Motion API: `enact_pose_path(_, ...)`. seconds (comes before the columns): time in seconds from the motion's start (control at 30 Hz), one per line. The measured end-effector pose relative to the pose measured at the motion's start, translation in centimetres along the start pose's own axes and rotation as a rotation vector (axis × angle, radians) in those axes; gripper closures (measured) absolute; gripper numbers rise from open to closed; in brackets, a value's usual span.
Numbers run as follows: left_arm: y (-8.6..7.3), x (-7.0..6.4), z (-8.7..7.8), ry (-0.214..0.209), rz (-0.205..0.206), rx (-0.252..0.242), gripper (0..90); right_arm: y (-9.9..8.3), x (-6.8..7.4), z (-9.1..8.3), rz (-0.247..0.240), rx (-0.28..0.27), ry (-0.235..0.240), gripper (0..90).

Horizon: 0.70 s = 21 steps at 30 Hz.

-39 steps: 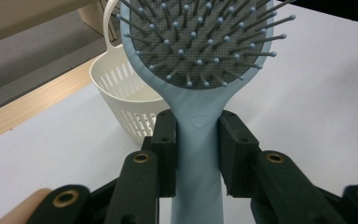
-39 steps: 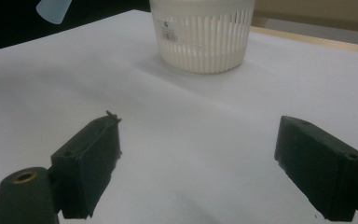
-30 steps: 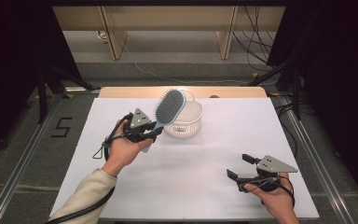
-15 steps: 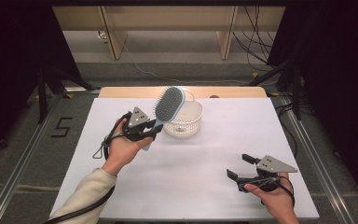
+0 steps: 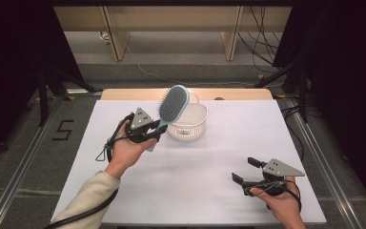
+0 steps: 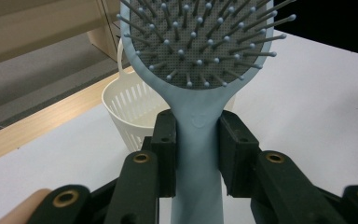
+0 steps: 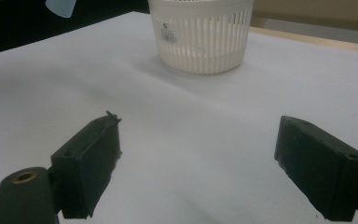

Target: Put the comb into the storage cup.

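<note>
Your left hand-held gripper (image 5: 155, 129) has its jaws closed on the brush (image 5: 171, 106), clamping the pale blue handle from both sides just below the head. In the left gripper view the handle (image 6: 197, 154) runs straight up between the two black jaws, and the bristled head (image 6: 200, 42) spreads out above them, bristles facing the camera. From the high view, the brush is held off the worktop (image 5: 219, 157), tilted so its head leans up and over the near-left rim of the basket (image 5: 189, 123). The head is above the basket, not inside it.

Your right hand-held gripper (image 5: 248, 170) rests low over the worktop, well apart from the basket on the near-right side. Its jaws stand wide open with nothing between them; in the right gripper view there is bare white worktop (image 7: 200, 140) in the gap, and the basket (image 7: 200, 35) stands beyond.

Count: one brush, one white slotted basket, two hand-held grippers.
</note>
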<state>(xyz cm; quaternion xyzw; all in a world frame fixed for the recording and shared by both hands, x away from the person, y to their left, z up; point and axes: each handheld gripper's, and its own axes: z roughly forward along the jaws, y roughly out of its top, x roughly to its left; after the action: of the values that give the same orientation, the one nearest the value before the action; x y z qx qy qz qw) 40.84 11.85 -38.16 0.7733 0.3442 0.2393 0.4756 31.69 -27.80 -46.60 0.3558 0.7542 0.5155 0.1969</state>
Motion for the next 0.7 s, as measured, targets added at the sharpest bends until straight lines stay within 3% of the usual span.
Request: enact_pose_path(0.7, 0.26, 0.56, 0.16, 0.003, -0.005, -0.029, 69.7, -0.08, -0.07, 0.05, 0.015, -0.002, 0.003, 15.1)
